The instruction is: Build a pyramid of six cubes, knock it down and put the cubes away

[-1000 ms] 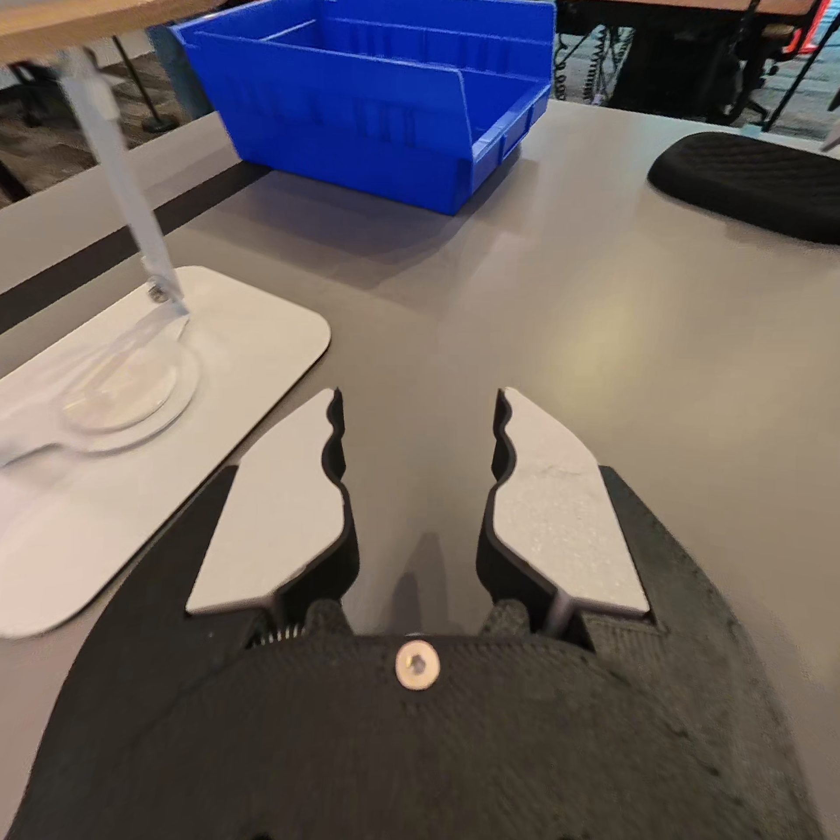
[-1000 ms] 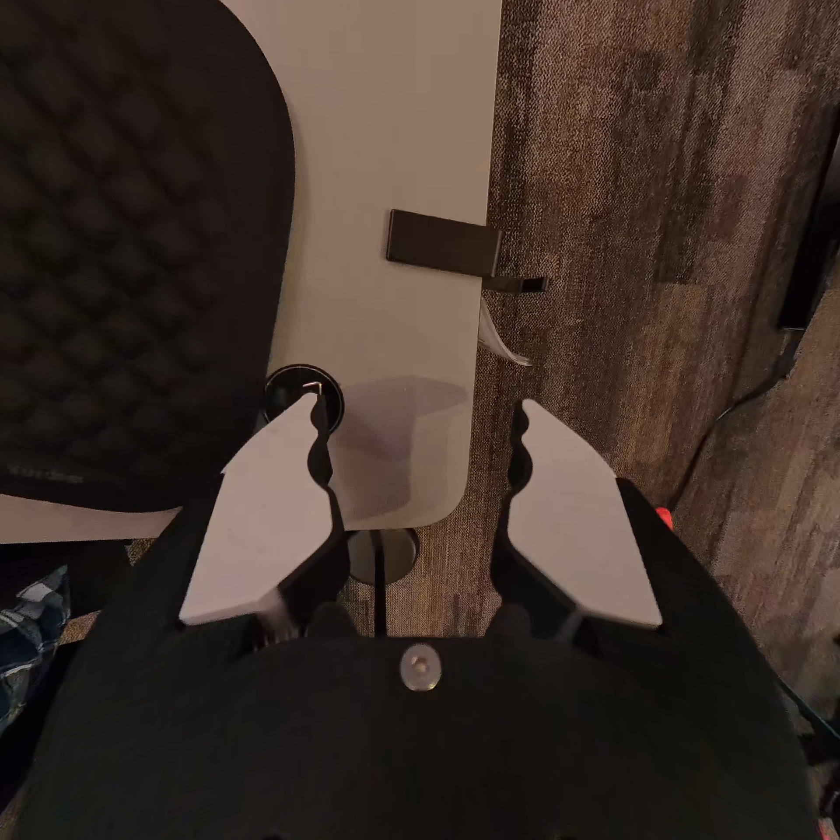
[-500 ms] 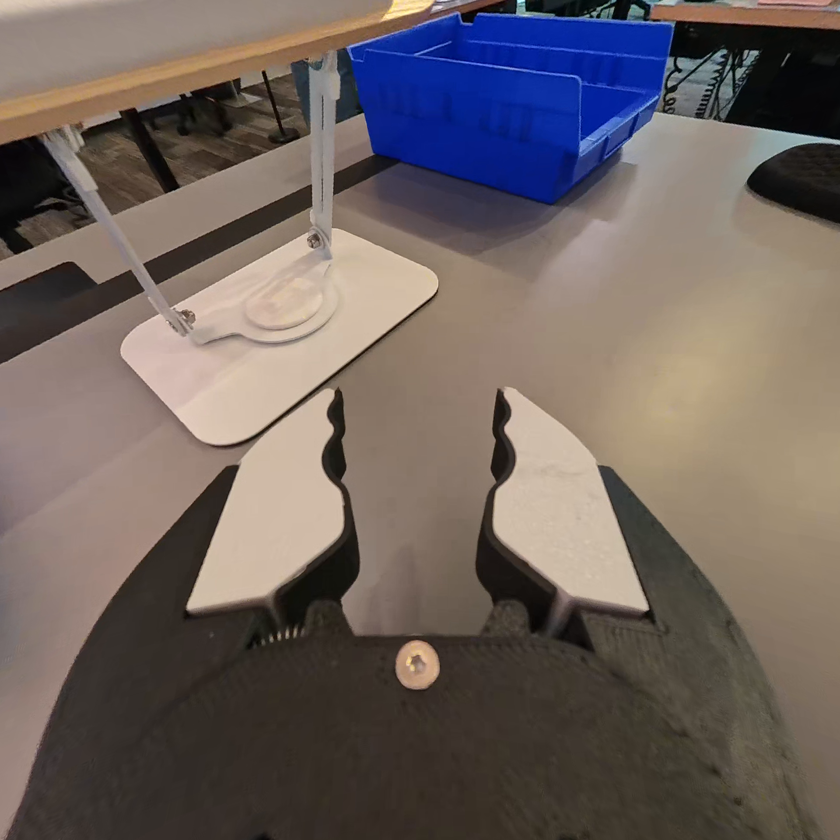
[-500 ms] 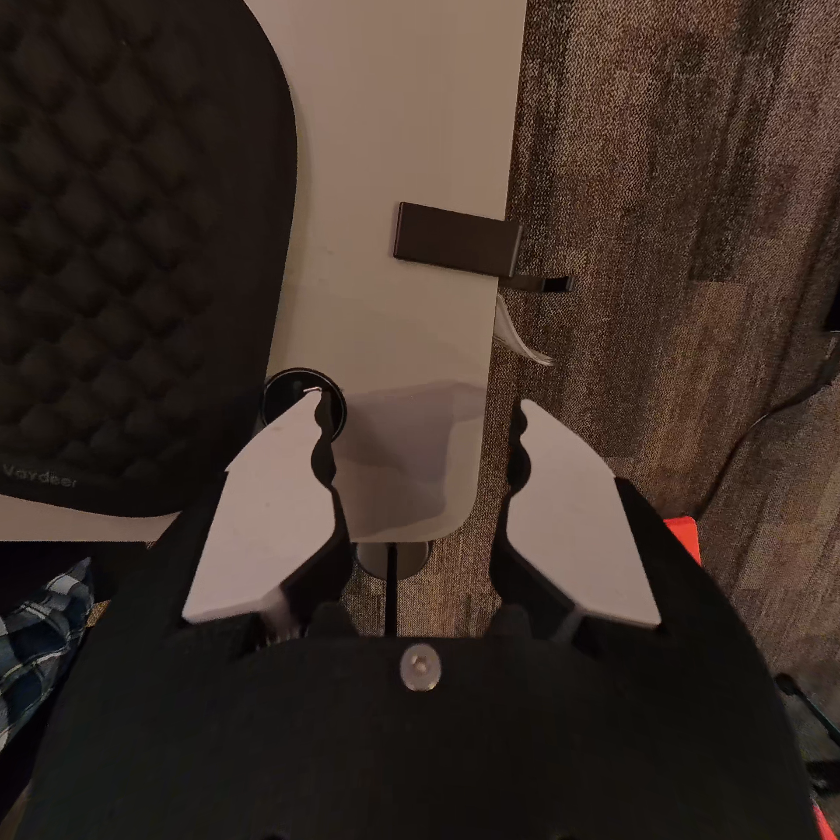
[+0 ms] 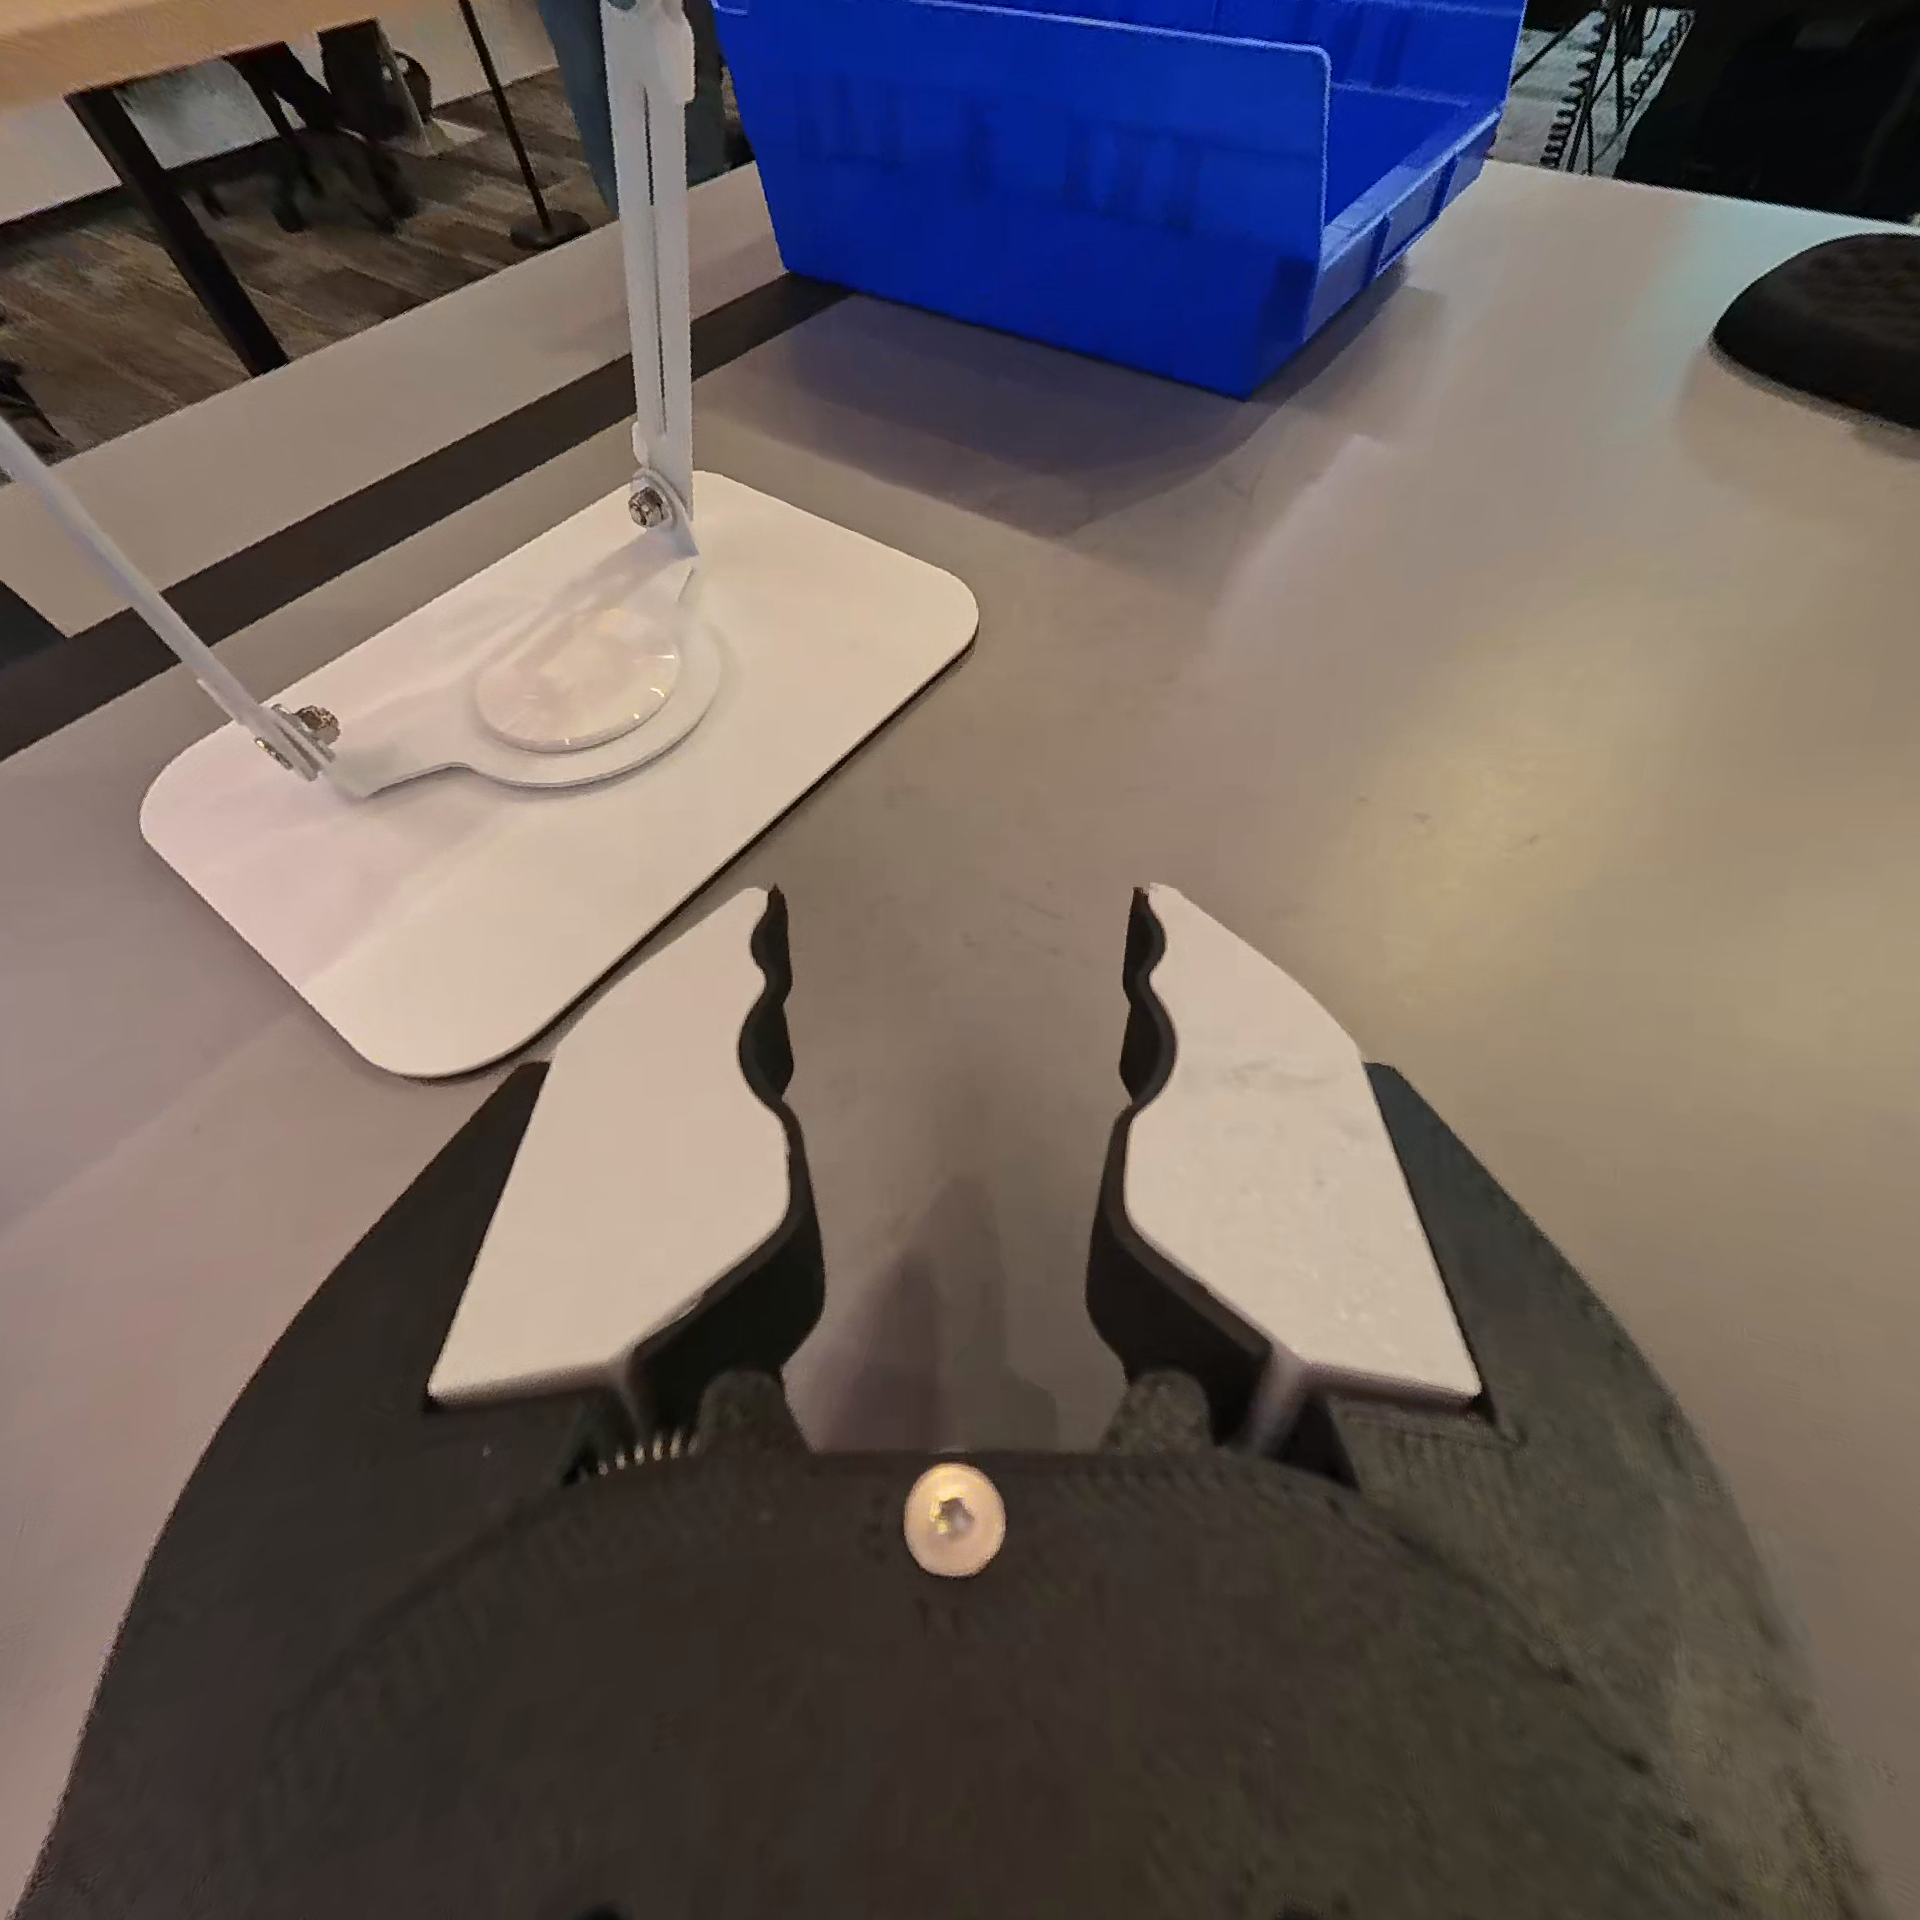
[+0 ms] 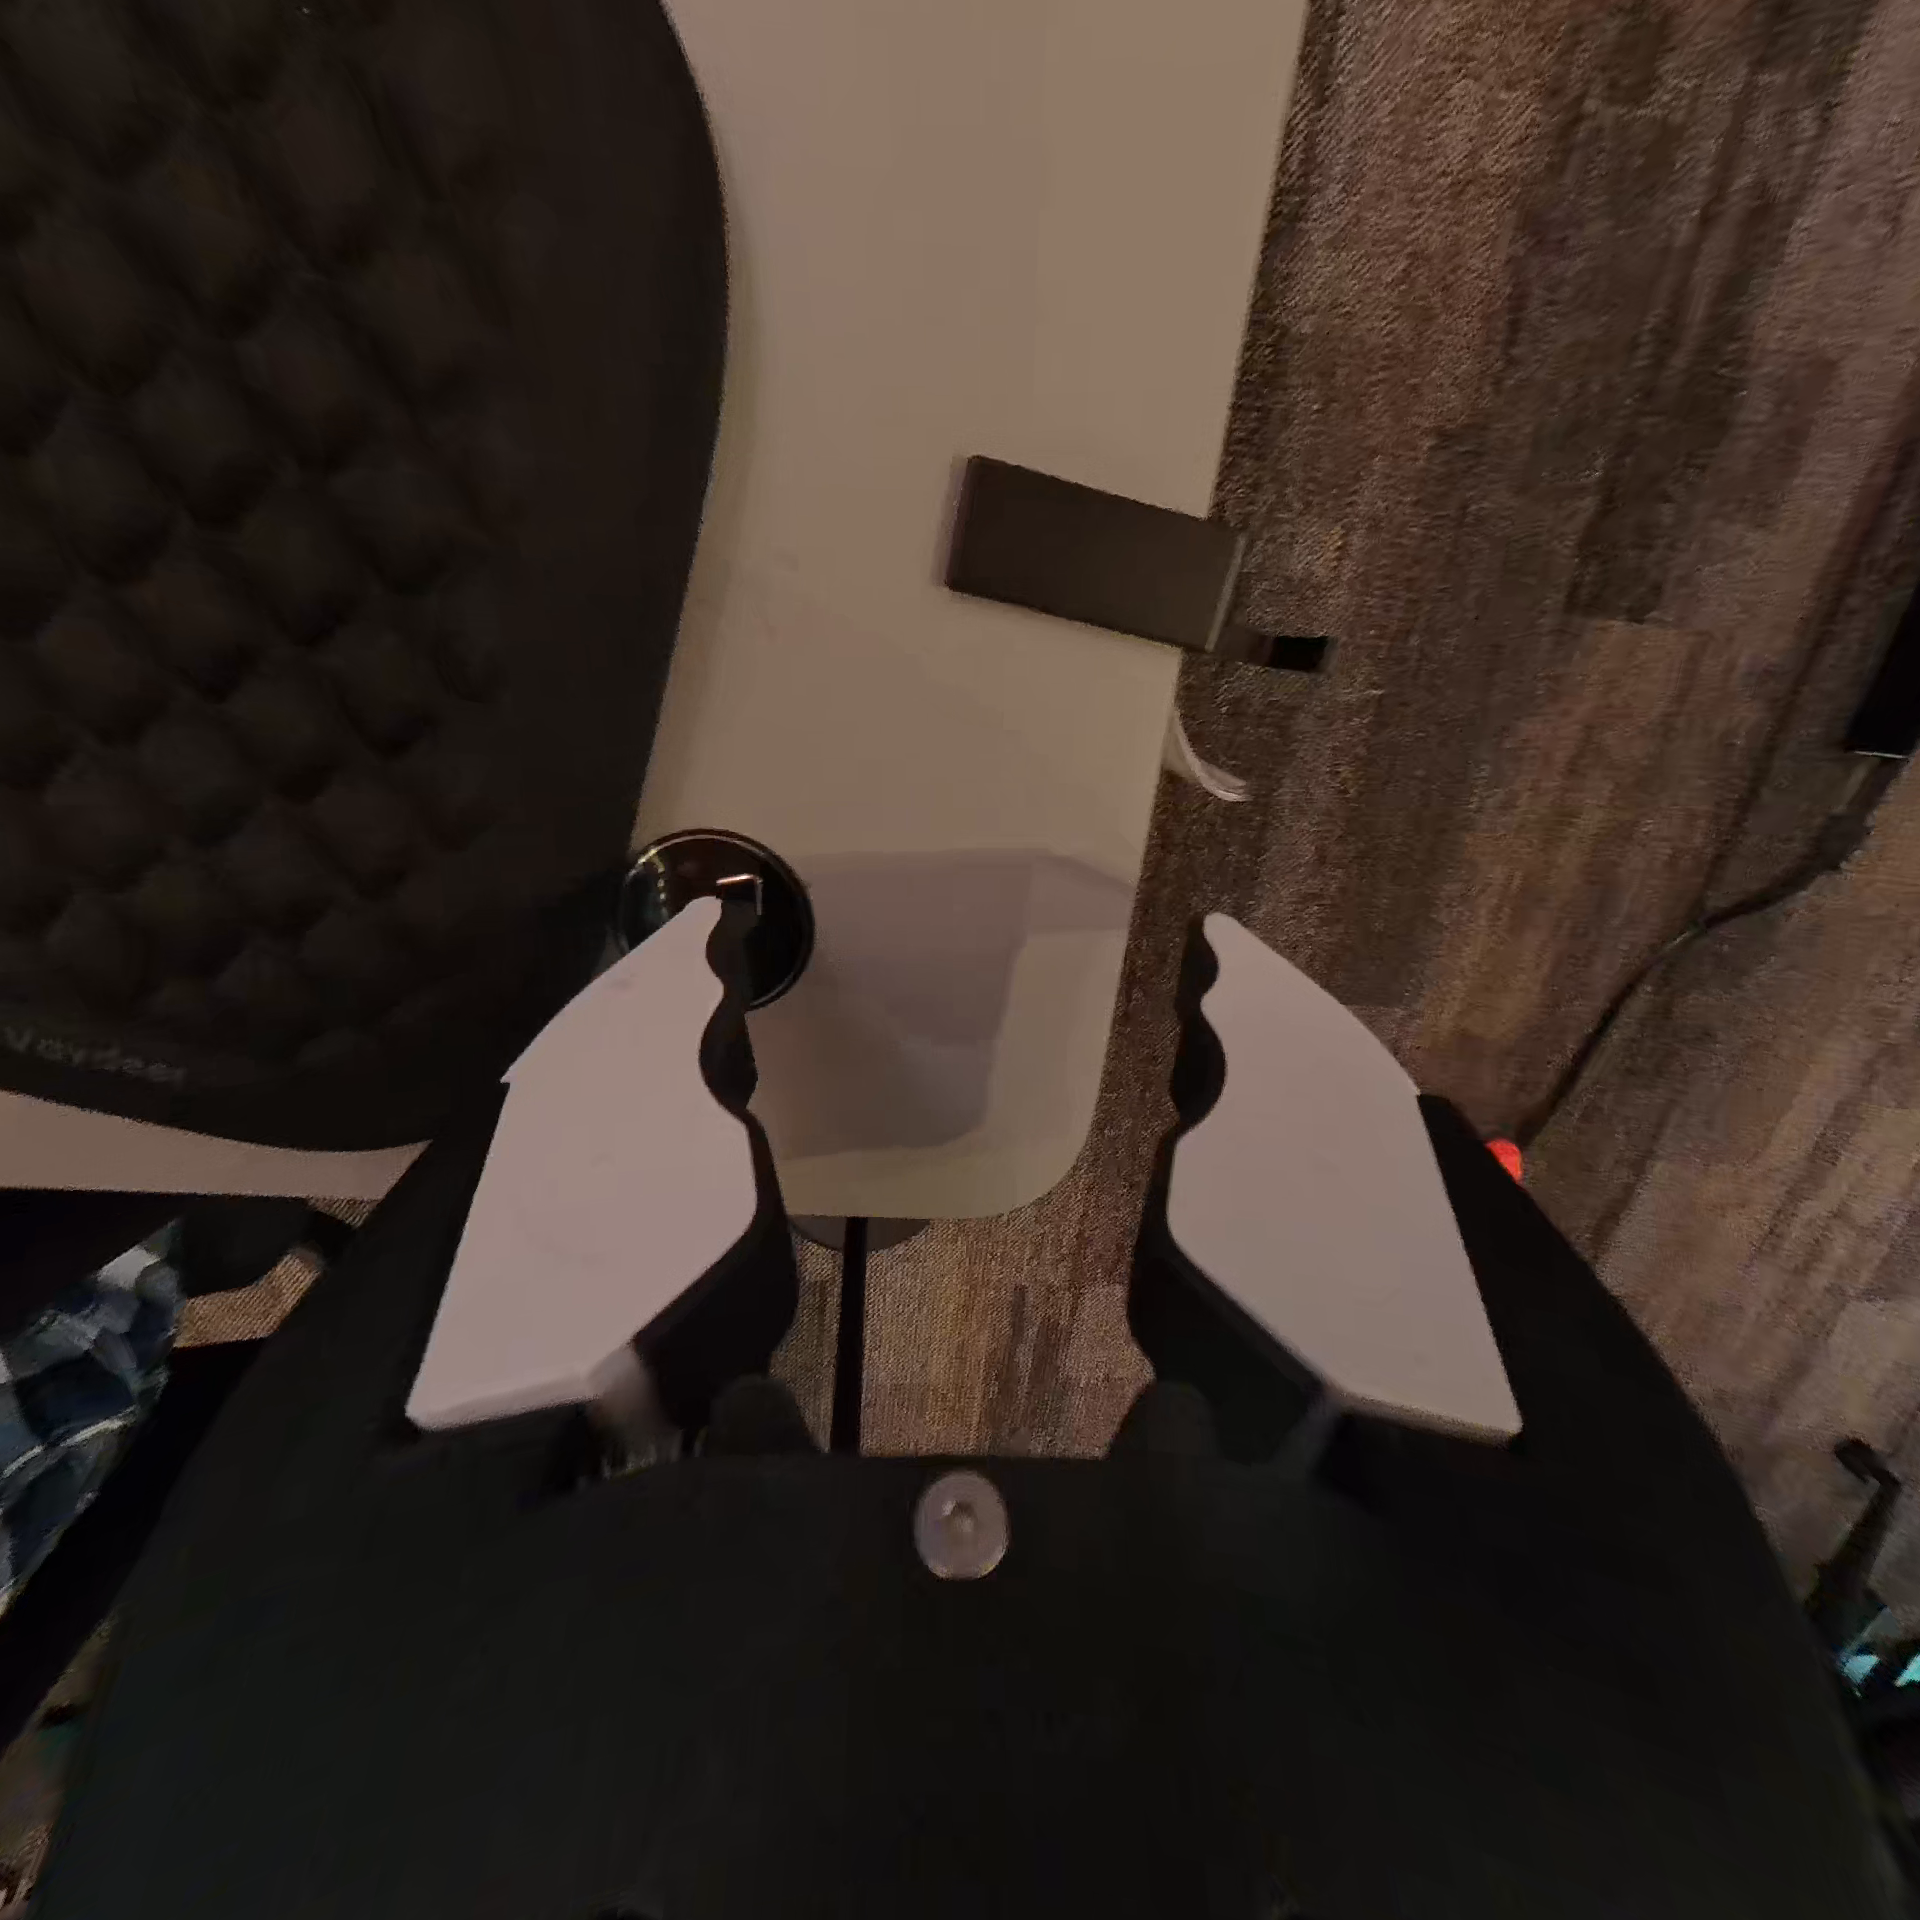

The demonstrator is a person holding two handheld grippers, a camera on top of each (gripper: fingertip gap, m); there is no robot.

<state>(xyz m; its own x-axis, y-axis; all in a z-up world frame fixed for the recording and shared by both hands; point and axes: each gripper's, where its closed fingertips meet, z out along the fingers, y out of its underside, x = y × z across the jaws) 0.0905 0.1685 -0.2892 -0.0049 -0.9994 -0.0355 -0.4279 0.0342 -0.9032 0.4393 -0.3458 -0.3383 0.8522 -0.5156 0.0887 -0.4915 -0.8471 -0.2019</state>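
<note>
No cubes visible to me; the blue bin [image 5: 1122, 177] sits at the table's [image 5: 1455, 727] far side. My left gripper [image 5: 958, 914] hangs wide open, bare, beside the white stand base [image 5: 499, 883]. My right gripper [image 6: 961, 925], spread wide, holds nothing over the table corner beside a black cushion [image 6: 312, 520].

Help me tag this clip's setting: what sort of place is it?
Probably an office or lab workspace: a grey desk with a blue storage bin, more desks behind it, and carpet-tile floor.
</note>
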